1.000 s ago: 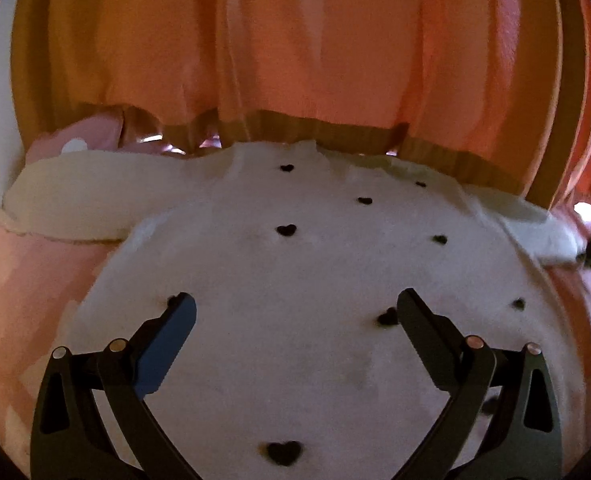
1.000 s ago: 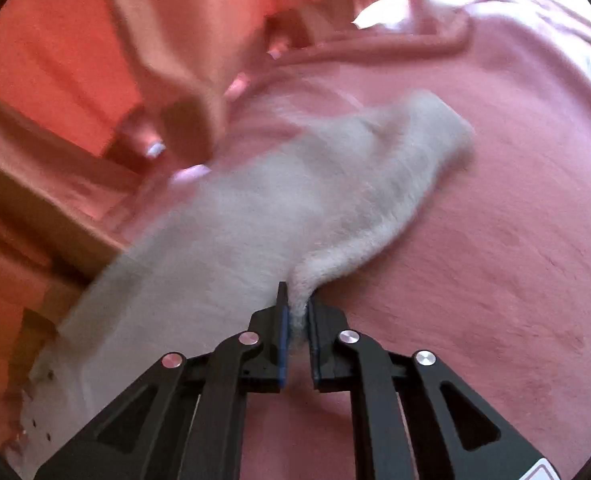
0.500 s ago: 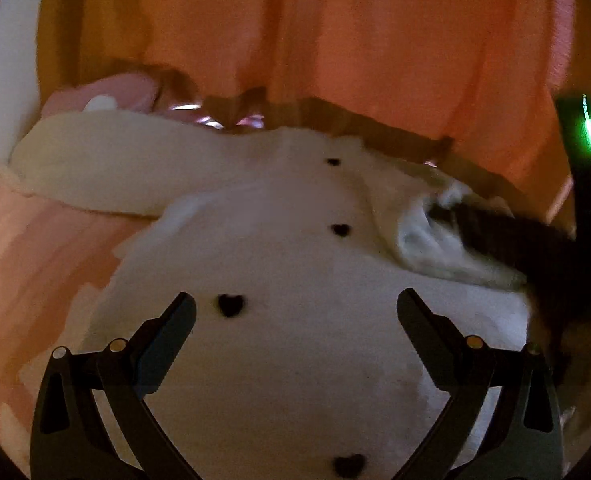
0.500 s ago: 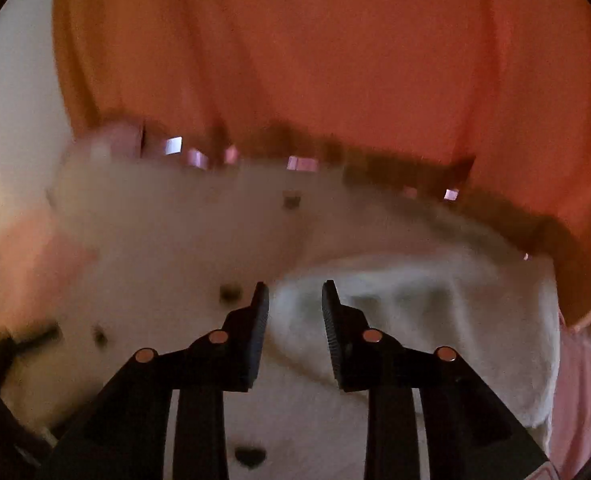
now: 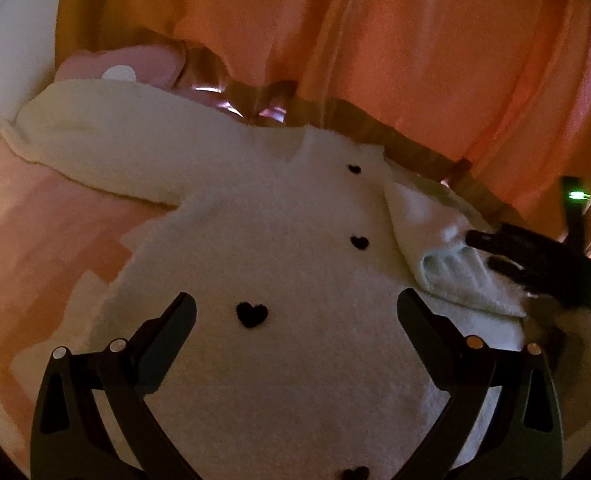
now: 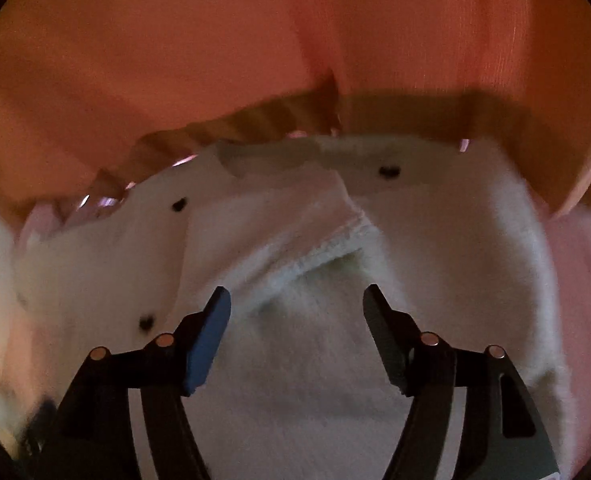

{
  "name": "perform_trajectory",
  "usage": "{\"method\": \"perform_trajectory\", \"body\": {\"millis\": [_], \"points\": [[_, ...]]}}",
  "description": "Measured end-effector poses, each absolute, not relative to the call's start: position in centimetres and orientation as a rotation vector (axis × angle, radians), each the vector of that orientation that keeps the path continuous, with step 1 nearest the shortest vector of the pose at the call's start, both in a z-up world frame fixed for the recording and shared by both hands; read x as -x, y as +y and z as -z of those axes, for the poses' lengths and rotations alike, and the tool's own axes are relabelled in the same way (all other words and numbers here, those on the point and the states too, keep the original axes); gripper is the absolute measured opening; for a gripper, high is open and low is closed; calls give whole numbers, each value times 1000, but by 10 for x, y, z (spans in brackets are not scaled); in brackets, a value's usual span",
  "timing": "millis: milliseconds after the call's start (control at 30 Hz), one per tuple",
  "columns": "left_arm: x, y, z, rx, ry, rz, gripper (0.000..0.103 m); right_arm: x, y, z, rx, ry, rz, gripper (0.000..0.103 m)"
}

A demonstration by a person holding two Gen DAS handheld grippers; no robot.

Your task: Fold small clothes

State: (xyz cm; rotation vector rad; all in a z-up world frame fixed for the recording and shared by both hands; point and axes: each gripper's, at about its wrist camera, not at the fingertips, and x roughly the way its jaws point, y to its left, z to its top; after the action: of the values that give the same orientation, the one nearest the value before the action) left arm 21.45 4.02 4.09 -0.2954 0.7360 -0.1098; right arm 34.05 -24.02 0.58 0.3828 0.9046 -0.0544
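One orange curtain (image 5: 375,60) — behind white sweater (image 5: 295,260)

Your sweater (image 5: 287,264) is lying spread on the bed cover (image 5: 43,240), its right sleeve (image 6: 295,236) folded over the body, curtains (image 5: 375,40) hanging behind.

Cream fuzzy sweater (image 5: 295,248) dotted with black hearts (image 5: 251,314), pink bedspread (image 5: 47,240), orange curtain (image 5: 375,40)
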Motion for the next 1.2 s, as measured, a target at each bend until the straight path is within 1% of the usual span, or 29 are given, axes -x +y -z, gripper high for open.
{"method": "perform_trajectory", "body": {"millis": [33,67,100,133,200,300,333,367,433,467,533,567,667,767,867,933,1000,1033,1067,1100,1133,1167,1200], "points": [[-215,43,-41,312,736,108,98,-351,-242,1,-437,927,73,58],[-216,45,-41,323,739,108,98,-364,-245,8,-498,942,87,25],[-217,46,-40,332,742,109,98,-374,-246,8,-536,948,92,10],[-218,47,-39,339,747,107,98,-384,-243,4,-543,950,107,9],[-219,50,-35,354,756,111,98,-392,-216,-27,-485,846,56,9],[-221,53,-32,355,754,120,98,-387,-138,-67,-340,761,-312,12],[-221,54,-31,354,754,124,98,-383,-117,-69,-298,772,-396,13],[-221,54,-29,355,755,133,98,-378,-97,-67,-227,793,-438,18],[-223,56,-25,355,758,138,98,-364,-87,-61,-158,803,-401,18],[-226,58,-24,357,762,140,98,-353,-101,-58,-190,795,-365,18],[-234,62,-22,376,773,153,98,-327,-154,-49,-353,784,-259,23],[-241,65,-21,397,777,157,98,-313,-178,-44,-410,779,-183,30],[-259,71,-20,485,795,184,98,-258,-264,-23,-520,781,48,31],[-282,70,-12,575,846,201,98,-221,-323,-3,-574,811,170,31],[-298,68,-1,650,868,173,98,-222,-363,8,-646,815,221,32],[-306,61,0,626,859,167,98,-231,-369,15,-694,802,190,33],[-313,48,-2,525,836,172,86,-244,-372,25,-735,790,153,35],[-318,39,-2,451,824,163,73,-249,-371,25,-731,779,146,34],[-321,36,-1,428,822,164,53,-255,-369,24,-715,768,138,17],[-326,34,0,427,820,176,42,-258,-367,20,-701,742,120,7],[-329,36,0,442,815,174,31,-258,-364,14,-689,703,114,7],[-331,40,-1,469,801,173,26,-256,-360,5,-683,641,112,7],[-331,43,-2,494,783,177,24,-249,-364,-6,-681,579,106,7]]}}
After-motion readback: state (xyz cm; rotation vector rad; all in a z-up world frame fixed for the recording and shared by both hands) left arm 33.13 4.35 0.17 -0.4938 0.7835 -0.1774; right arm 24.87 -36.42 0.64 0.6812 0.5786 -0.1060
